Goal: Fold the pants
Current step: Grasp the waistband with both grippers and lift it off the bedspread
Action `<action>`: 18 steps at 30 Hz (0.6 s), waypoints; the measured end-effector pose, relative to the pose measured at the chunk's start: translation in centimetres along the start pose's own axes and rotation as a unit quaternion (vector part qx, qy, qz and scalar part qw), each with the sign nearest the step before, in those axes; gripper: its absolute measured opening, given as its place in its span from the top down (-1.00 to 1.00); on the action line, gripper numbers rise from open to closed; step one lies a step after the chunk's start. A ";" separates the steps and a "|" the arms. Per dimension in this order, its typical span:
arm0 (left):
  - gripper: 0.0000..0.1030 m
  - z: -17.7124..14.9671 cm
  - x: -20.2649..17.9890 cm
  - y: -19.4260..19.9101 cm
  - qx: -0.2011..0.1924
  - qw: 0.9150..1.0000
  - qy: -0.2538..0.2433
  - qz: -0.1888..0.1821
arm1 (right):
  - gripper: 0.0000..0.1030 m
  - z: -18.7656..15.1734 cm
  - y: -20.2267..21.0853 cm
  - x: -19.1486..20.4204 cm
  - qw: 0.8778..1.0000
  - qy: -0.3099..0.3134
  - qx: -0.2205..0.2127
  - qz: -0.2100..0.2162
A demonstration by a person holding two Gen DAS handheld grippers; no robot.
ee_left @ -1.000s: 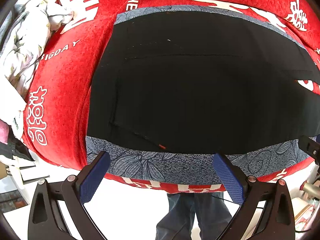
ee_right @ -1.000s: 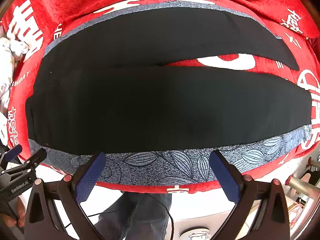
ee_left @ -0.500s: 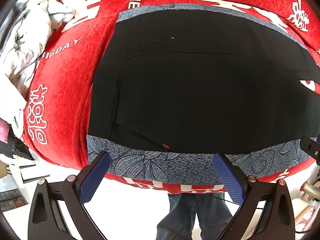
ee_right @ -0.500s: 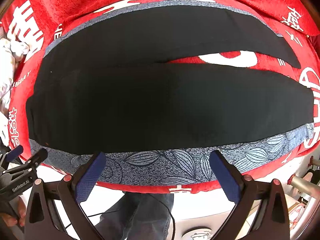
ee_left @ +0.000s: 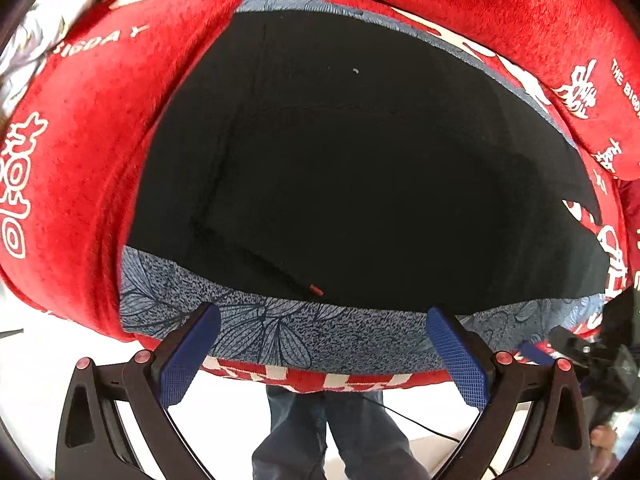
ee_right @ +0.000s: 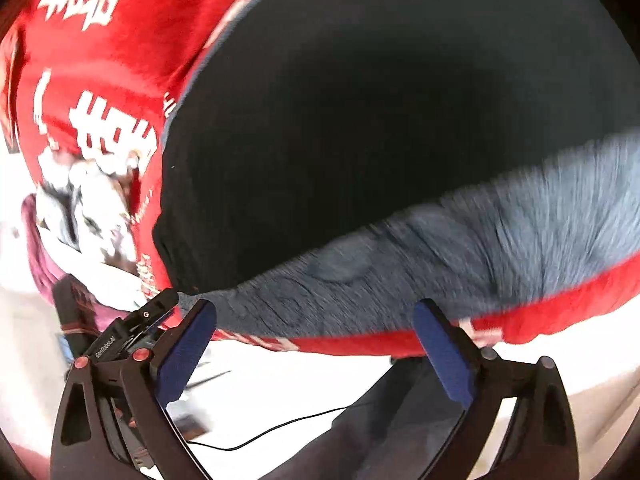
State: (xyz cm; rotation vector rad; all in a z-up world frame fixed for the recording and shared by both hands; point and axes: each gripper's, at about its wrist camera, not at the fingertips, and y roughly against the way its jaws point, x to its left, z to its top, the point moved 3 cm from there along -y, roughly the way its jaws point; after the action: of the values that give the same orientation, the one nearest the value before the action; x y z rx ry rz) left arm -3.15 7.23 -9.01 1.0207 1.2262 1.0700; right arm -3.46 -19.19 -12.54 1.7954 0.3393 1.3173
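Black pants (ee_left: 360,168) lie flat on a blue-grey leaf-print cloth (ee_left: 280,336) over a red blanket (ee_left: 80,152). The waist end with a small red tag (ee_left: 316,290) faces the near left edge. My left gripper (ee_left: 320,356) is open and empty, just above the near edge in front of the waist. My right gripper (ee_right: 316,354) is open and empty, near the pants' (ee_right: 380,120) near edge; that view is motion-blurred and tilted. The left gripper also shows in the right wrist view (ee_right: 136,328).
A crumpled white patterned cloth (ee_right: 88,216) lies on the left of the red blanket (ee_right: 100,80). A person's jeans-clad legs (ee_left: 328,432) stand below the near edge. A thin black cable (ee_right: 280,428) runs across the white floor.
My left gripper has moved closer to the waist end. My right gripper has swung sharply left and tilted, so the pants now fill its view at an angle. Both stay open.
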 end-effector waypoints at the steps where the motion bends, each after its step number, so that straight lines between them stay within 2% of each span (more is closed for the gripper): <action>1: -1.00 -0.1 0.1 -0.2 0.003 1.000 0.000 -0.004 | -0.90 -0.3 -0.4 -1.0 1.000 -0.017 0.002 0.022; 5: -1.00 -0.7 0.3 -0.6 0.013 1.000 0.004 -0.020 | -0.90 -1.2 -1.7 -2.8 0.996 -0.042 0.005 0.076; 10: -1.00 -1.4 0.9 -0.9 0.021 0.998 0.021 -0.047 | -0.90 -1.9 -2.3 -2.4 0.991 -0.035 -0.008 0.130; 13: -1.00 -1.7 1.4 -0.7 0.021 0.998 0.029 -0.058 | -0.90 -1.8 -3.8 -0.4 0.983 -0.030 -0.020 0.178; 16: -1.00 -1.9 2.2 -0.3 0.015 0.997 0.036 -0.065 | -0.91 -1.8 -6.0 2.2 0.978 -0.026 -0.015 0.207; 18: -1.00 -2.2 2.9 0.1 0.012 0.996 0.047 -0.070 | -0.90 -2.0 -7.6 4.0 0.977 -0.028 0.002 0.210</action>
State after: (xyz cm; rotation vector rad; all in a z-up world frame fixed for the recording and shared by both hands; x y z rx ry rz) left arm -5.27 10.14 -9.62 0.8968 1.3679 1.0051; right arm -1.62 -11.08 -15.63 1.9721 -0.0781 1.5467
